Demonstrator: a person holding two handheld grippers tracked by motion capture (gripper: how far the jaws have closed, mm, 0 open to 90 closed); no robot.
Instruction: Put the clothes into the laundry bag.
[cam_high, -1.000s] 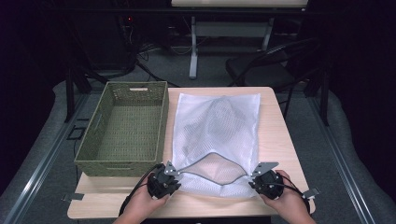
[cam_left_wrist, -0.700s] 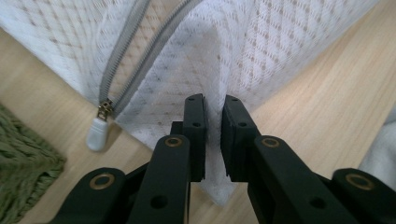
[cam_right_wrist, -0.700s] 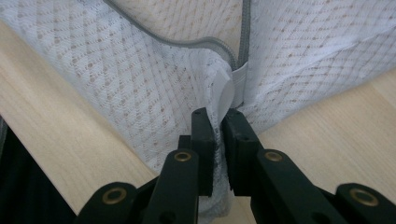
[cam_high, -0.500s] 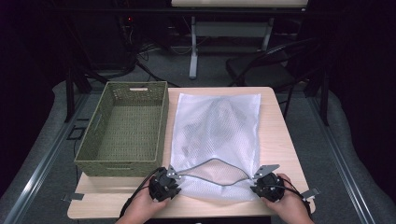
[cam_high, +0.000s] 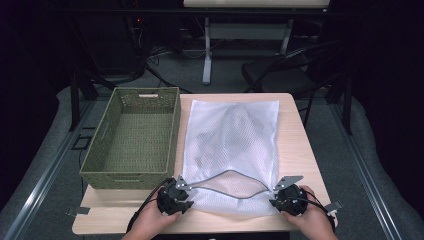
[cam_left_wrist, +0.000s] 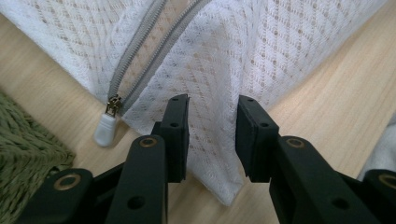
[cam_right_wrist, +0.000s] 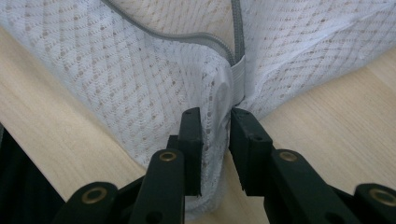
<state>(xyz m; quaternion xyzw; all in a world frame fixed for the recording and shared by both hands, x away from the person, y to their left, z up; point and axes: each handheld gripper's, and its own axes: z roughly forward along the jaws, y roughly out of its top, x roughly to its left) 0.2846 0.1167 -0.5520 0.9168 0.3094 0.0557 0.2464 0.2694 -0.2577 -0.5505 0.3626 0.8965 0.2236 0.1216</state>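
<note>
High view: white mesh bag (cam_high: 231, 150) lies flat on the surface (cam_high: 300, 150) beside the basket (cam_high: 132, 137). Left claw (cam_left_wrist: 212, 135) and right claw (cam_right_wrist: 215, 135) have just been opening, fabric loose between the jaws. Advise releasing both near corners fully before withdrawing straight back.

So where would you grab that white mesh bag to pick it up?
By the two near corners of the mesh bag, coming from the table's near edge. Its zipper mouth lies there, and the fabric stands in a fold between each gripper's pads. Left gripper and right gripper have just been opening there.
</note>
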